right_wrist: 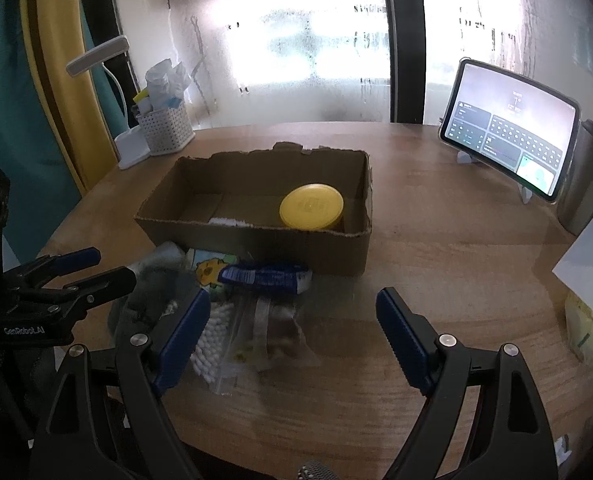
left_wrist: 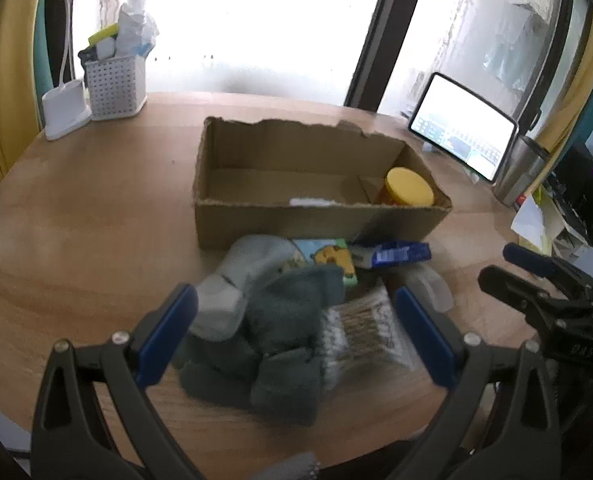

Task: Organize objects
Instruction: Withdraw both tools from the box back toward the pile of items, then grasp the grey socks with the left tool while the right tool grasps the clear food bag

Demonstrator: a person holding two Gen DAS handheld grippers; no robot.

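An open cardboard box sits mid-table with a yellow-lidded jar inside at its right end. In front of it lies a pile: grey socks, a cartoon-print pack, a blue wrapper and a clear bag of cotton swabs. My left gripper is open, its jaws on either side of the grey socks. My right gripper is open and empty over the clear bag's right side and bare table.
A white perforated basket and a white lamp base stand at the back left. A tablet on a stand and a steel tumbler are at the right. Papers lie at the right edge.
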